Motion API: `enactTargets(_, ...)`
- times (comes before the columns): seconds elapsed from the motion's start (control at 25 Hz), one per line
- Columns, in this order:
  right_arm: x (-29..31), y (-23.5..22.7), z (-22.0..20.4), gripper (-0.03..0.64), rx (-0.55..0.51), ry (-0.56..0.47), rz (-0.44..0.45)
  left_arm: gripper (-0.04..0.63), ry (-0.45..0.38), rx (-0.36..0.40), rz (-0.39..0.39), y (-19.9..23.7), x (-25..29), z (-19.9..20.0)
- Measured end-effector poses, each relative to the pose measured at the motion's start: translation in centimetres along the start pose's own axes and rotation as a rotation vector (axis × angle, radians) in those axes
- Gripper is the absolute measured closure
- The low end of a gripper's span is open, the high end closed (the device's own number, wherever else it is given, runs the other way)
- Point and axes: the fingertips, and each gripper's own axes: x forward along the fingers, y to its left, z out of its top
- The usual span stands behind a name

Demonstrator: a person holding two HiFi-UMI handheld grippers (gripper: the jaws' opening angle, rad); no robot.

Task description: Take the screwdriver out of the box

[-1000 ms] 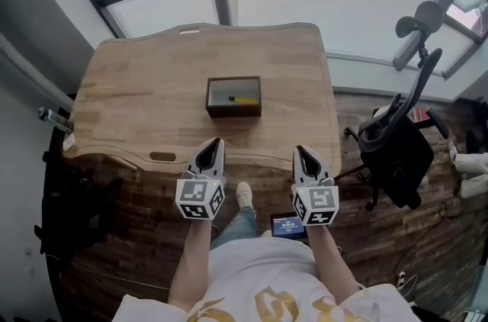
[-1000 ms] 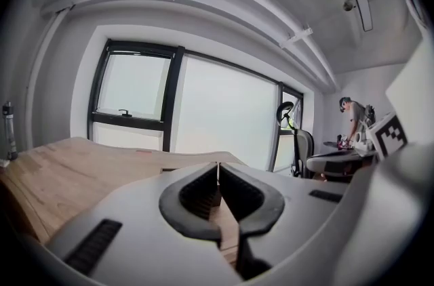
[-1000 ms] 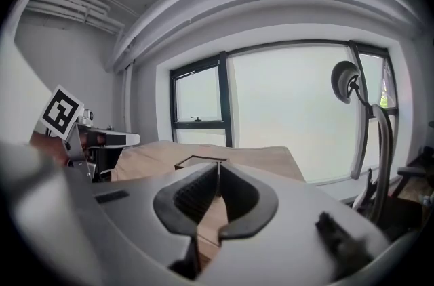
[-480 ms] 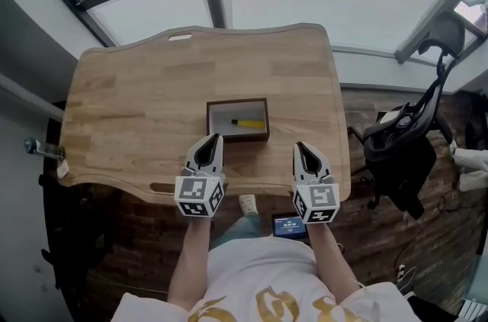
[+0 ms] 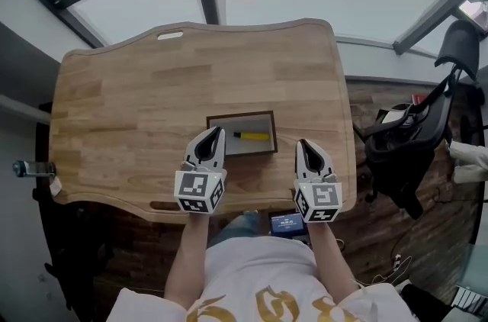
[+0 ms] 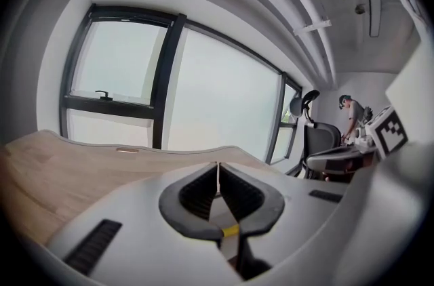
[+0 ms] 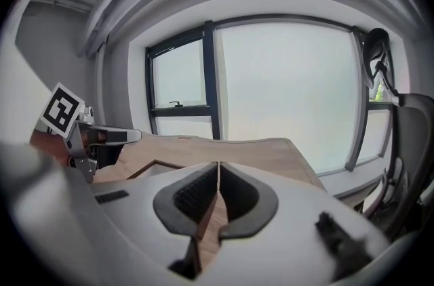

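1. Six o'clock: smooth grey left tongs (image 5: pixel 216 131) and right tongs (image 5: pixel 303 143), both clenched empty.
2. Between them, a dark rectangular box (image 5: pixel 241 114) holds the yellow-handled screwdriver (image 5: pixel 252 136).
3. Beyond, the planked wooden tabletop (image 5: pixel 152 91), wavy-edged.

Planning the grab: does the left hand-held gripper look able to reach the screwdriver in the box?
Likely yes: the box is open-topped, the screwdriver lies uncovered, and the left hand-held gripper is at the box's edge, nothing between. Its shut jaws must open first.
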Motion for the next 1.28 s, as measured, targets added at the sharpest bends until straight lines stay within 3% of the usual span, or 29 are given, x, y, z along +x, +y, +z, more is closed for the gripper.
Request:
enactTargets(0.52,1.4,-0.5,-0.5,0.583,0.016,0.027,-0.027,0.575,0.035,0.050,-0.065,-0.4,2.4,-0.5)
enactTargets(0.96,3.7,0.6,-0.5,0.583,0.007,0.035,0.035,0.575,0.034,0.054,-0.054,0.4,3.0,-0.3)
enactTargets(1.28,4.8,0.1,-1.1,0.583,0.016,0.056,0.052,0.575,0.133,0.114,-0.136,-0.6,4.0,-2.4)
